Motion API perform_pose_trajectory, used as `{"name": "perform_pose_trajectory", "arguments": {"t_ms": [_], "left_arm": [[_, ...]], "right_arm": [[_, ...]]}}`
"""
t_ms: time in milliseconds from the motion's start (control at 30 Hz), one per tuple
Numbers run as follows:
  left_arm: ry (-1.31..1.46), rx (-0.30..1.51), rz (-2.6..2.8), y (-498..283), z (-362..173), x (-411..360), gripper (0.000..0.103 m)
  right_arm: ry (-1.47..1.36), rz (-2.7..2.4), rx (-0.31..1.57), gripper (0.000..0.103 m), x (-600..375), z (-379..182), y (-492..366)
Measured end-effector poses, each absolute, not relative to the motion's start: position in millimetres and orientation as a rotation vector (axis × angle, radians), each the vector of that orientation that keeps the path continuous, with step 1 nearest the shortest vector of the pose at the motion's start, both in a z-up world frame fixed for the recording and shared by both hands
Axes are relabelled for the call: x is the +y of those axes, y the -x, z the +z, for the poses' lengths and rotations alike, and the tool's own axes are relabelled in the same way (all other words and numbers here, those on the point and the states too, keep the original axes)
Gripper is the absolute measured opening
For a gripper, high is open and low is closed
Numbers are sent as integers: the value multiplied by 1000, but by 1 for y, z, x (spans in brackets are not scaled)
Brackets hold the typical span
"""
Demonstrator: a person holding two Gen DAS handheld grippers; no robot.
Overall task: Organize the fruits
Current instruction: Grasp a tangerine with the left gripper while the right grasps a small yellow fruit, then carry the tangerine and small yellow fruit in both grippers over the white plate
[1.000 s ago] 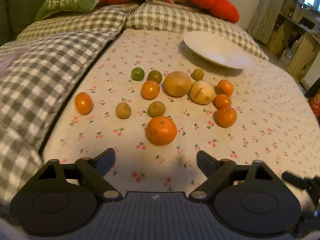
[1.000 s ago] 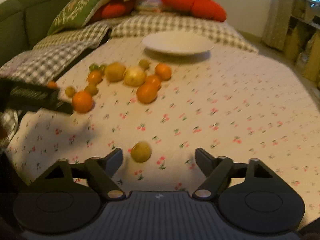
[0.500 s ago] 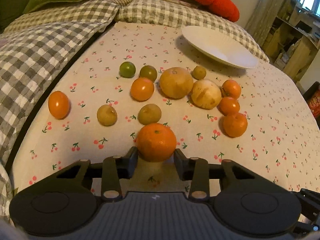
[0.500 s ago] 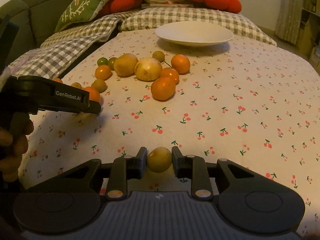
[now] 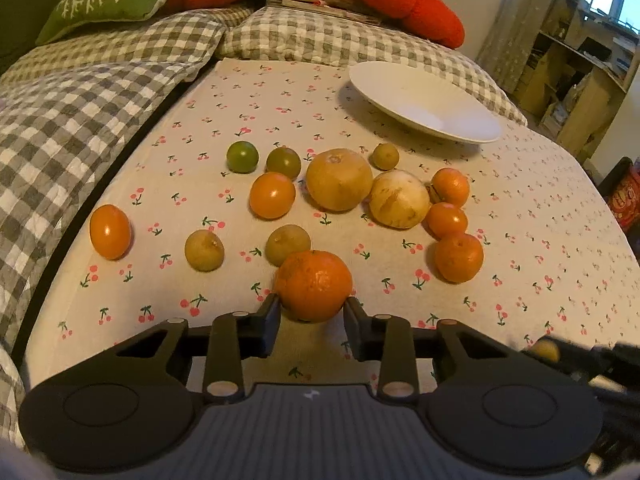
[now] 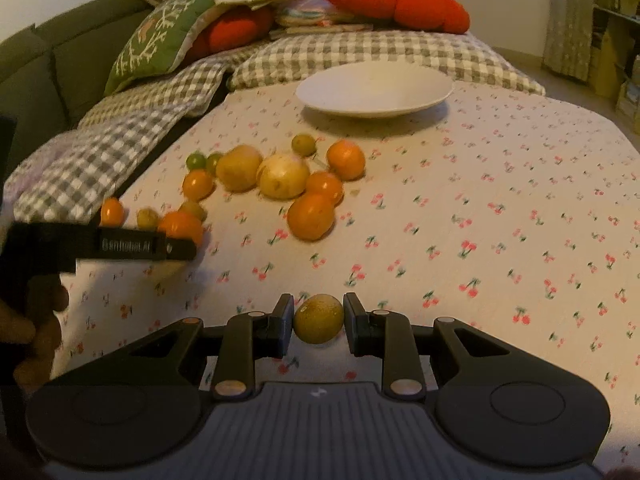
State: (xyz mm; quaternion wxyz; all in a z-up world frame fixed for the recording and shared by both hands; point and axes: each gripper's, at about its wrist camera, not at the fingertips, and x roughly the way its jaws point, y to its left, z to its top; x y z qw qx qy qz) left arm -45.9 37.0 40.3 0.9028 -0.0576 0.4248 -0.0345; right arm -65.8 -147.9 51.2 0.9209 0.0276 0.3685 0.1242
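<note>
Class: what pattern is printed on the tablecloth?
Small red cherries on the tablecloth, clearest in the right wrist view.

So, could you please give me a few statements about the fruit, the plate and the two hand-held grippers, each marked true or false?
1. The white plate has no fruit on it. True.
2. The left hand-held gripper has a large orange between its closing fingers. True.
3. The right hand-held gripper grips an orange tomato. False: it is shut on a small yellow-green fruit.
4. The two big yellowish fruits lie beside each other in the cluster. True.
5. The cloth under the fruit is grey check. False: it is pale with a small cherry print.
</note>
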Motion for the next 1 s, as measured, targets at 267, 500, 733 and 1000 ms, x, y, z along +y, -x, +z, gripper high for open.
{"name": "perform_pose_trajectory", "arguments": {"t_ms": [267,500,733,1000], "left_arm": [[-4,867,-7,32,36,24,52],[27,844,-35,24,37,28,35],[101,761,-113,33,84,33,34],[58,647,-199,-37,119,11,35]], "right_arm": [[-117,281,774,24,-151,50,56],[-159,309,756,24,-158,64,43],[-71,275,686,24,-172,102,-2],[-76,238,655,24,-201,119,-89]]}}
